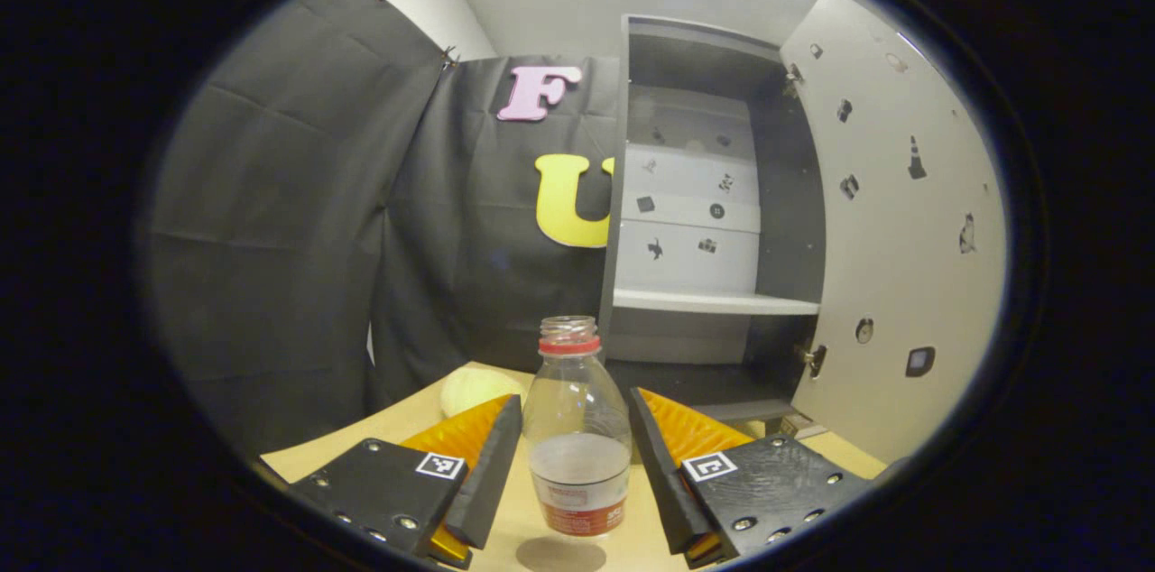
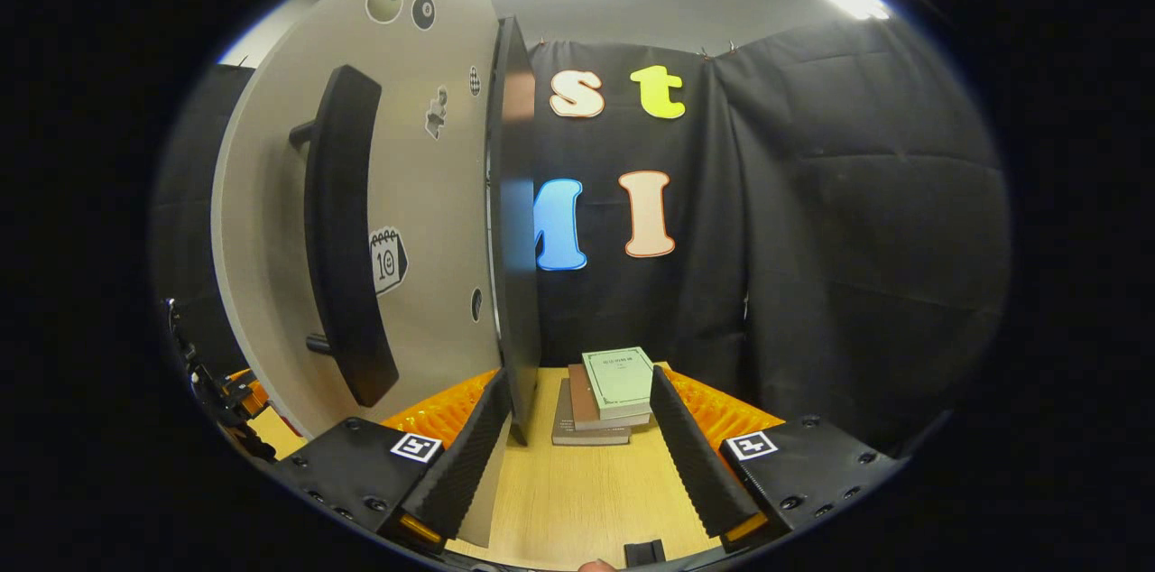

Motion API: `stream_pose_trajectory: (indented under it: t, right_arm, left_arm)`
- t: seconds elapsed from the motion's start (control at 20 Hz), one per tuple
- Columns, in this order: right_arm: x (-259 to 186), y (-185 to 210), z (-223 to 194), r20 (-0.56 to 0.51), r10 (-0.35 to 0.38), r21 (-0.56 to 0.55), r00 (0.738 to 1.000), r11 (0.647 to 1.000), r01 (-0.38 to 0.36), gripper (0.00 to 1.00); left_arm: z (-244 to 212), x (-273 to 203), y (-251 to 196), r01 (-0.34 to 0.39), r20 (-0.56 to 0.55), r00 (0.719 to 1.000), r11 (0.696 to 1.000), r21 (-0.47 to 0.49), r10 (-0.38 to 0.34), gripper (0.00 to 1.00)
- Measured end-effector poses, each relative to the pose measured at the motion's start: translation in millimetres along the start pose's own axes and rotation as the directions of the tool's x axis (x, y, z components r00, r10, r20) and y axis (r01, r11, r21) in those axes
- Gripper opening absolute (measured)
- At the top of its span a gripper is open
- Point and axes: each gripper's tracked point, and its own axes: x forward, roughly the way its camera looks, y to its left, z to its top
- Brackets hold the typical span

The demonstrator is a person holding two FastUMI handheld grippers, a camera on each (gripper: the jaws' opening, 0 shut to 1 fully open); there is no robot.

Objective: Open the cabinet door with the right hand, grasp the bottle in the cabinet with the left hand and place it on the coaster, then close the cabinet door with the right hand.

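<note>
Clearly, in the left gripper view the left tool [image 1: 576, 464] stands spread wide, its fingers flanking the bottle [image 1: 577, 437] without touching it; the uncapped bottle stands on the surface [image 1: 505, 518], so a careless retreat could tip it. In the right gripper view the right tool [image 2: 577, 464] gapes empty, the cabinet door [image 2: 510, 229] edge just inside its left finger; pushing askew could let it slip.

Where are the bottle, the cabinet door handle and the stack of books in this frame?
bottle [image 1: 577, 428]: left gripper view, on its clear body above the label.
cabinet door handle [image 2: 347, 238]: right gripper view, on the middle of the dark bar.
stack of books [image 2: 619, 378]: right gripper view, on the top book's cover.
</note>
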Motion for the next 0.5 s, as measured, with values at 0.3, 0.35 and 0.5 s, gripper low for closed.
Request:
stream_pose_trajectory:
  t: [0.3, 0.35, 0.5]
  right_arm:
    - [-6, -7, -8, -0.039, -0.026, -0.022, 0.999, 0.999, 0.025, 0.98]
    - [-7, -7, -9, -0.043, -0.029, -0.027, 0.999, 0.999, 0.028, 0.99]
    - [-10, -12, -11, -0.054, -0.042, -0.046, 0.998, 0.998, 0.039, 0.94]
  left_arm:
    - [-54, -4, 3, -0.017, -0.059, 0.998, 1.000, 0.010, 0.017, 0.72]
    - [-59, -7, 0, -0.012, -0.065, 0.998, 1.000, 0.016, 0.013, 0.70]
    - [-72, -10, 0, -0.009, -0.057, 0.998, 0.999, 0.048, 0.012, 0.72]
